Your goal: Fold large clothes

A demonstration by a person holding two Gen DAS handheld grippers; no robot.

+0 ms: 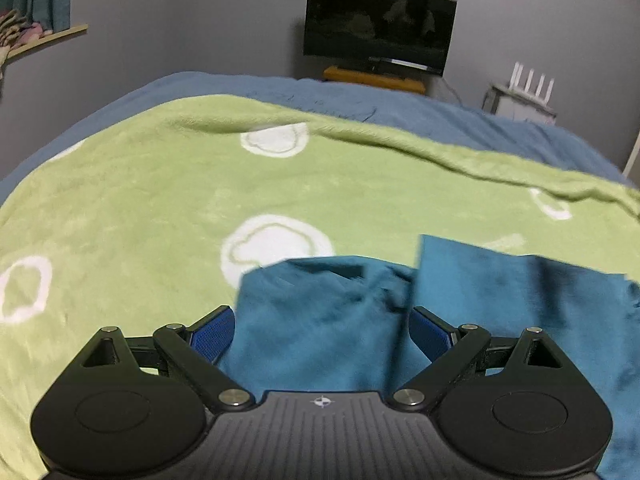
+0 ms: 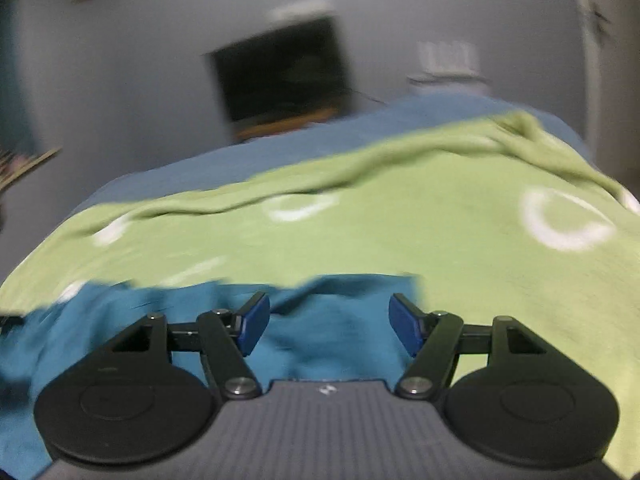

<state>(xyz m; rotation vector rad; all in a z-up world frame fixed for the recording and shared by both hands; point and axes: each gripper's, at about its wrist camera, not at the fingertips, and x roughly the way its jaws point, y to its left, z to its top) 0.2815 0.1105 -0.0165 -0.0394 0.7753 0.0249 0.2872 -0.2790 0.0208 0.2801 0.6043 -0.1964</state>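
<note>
A teal garment [image 1: 320, 320] lies crumpled on a green blanket [image 1: 140, 208] with white ring patterns. In the left wrist view my left gripper [image 1: 322, 334] hovers over the garment's left part, its blue pads [image 1: 212, 336] spread wide with cloth seen between them but not pinched. A flat teal flap [image 1: 500, 280] lies to the right. In the blurred right wrist view my right gripper [image 2: 330, 328] stands open above the garment's [image 2: 332, 320] far edge, its blue pads [image 2: 404, 328] apart and not pressing on the cloth.
The green blanket [image 2: 440, 220] covers a bed with a blue sheet [image 1: 360, 96]. Beyond the bed stand a dark TV [image 1: 378, 24] on an orange stand, a white router [image 1: 528, 96] at the right, and a shelf [image 1: 48, 38] at the left on the grey wall.
</note>
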